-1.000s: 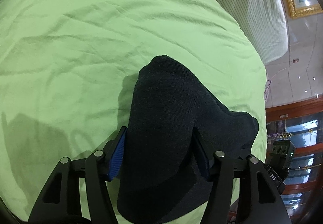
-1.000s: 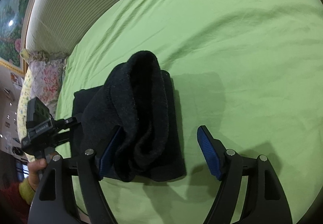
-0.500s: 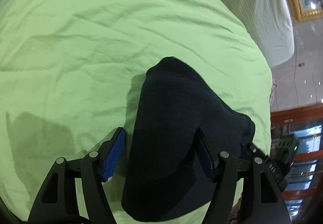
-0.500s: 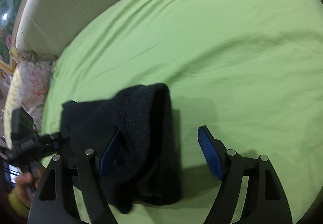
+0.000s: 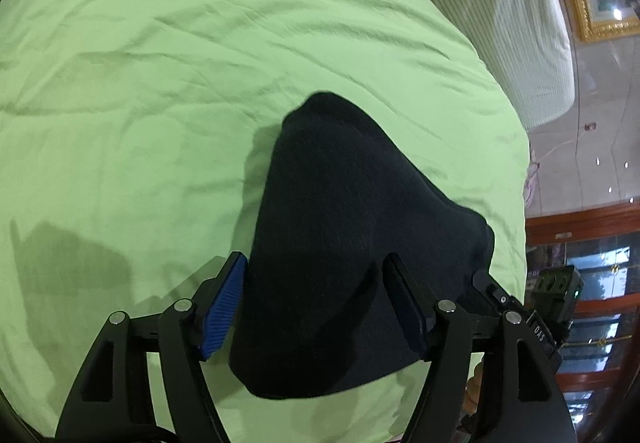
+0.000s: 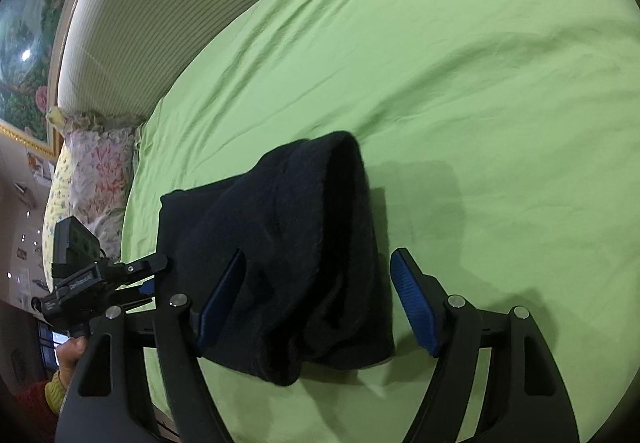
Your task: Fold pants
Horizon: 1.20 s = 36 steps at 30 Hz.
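Observation:
The dark pants (image 5: 340,223) lie as a thick folded bundle on the green bedsheet (image 5: 140,103). My left gripper (image 5: 314,259) straddles the bundle's near end, and its jaws are opening. The left pad (image 5: 224,307) stands beside the cloth, and the right pad (image 5: 404,307) is sunk into a fold. In the right wrist view the pants (image 6: 288,235) hump up between the fingers of my right gripper (image 6: 320,252), which is open. Its left pad (image 6: 222,303) lies against the cloth, while its right pad (image 6: 414,303) is well apart from it.
A striped headboard cushion (image 6: 160,3) runs along the far side of the bed, with a floral pillow (image 6: 92,175) beside it. A tiled floor (image 5: 592,147) and a wooden cabinet (image 5: 592,283) lie beyond the bed's edge. A person's hand (image 6: 70,355) grips the left gripper's handle.
The left jaws have spread wider, and the left pad has come out from under the cloth. The bundle has settled lower on the sheet. The right jaws stay as wide as before.

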Each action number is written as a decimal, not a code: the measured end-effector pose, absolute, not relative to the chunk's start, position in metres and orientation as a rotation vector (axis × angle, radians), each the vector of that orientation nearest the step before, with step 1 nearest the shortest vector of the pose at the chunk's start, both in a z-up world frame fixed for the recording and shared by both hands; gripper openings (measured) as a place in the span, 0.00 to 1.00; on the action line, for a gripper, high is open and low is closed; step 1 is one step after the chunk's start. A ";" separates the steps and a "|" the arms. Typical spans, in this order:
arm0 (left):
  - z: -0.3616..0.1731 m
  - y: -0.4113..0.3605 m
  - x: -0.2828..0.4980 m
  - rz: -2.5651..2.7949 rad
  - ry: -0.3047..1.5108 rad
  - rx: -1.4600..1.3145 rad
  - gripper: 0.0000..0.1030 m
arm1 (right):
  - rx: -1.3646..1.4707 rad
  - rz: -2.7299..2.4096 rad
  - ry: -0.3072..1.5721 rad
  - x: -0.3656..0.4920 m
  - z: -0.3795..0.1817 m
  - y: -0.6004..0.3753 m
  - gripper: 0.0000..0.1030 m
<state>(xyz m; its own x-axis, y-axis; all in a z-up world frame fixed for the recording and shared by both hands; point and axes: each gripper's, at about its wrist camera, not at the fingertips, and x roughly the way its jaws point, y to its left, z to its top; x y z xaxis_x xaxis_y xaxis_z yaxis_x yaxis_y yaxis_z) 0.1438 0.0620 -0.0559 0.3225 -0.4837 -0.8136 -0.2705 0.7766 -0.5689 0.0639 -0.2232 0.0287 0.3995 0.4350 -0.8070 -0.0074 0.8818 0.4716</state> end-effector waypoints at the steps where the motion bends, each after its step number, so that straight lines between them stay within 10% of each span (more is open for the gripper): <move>1: -0.056 0.058 0.144 -0.156 1.266 -0.692 0.70 | 0.433 0.297 1.136 0.064 0.028 -0.222 0.73; 14: -0.061 0.052 0.145 -0.180 1.243 -0.681 0.46 | 0.346 0.312 1.160 0.061 0.023 -0.201 0.43; 36: 0.011 0.131 0.145 -0.120 1.018 -0.699 0.36 | 0.234 0.498 1.053 0.117 0.072 -0.119 0.40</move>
<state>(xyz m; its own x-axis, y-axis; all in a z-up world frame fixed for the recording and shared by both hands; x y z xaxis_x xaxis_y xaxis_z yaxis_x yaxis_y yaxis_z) 0.1448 0.1309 0.0113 0.5390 -0.4040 -0.7391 -0.2206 0.7791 -0.5867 0.1174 -0.1186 0.0719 0.3976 0.4983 -0.7705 -0.2792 0.8656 0.4157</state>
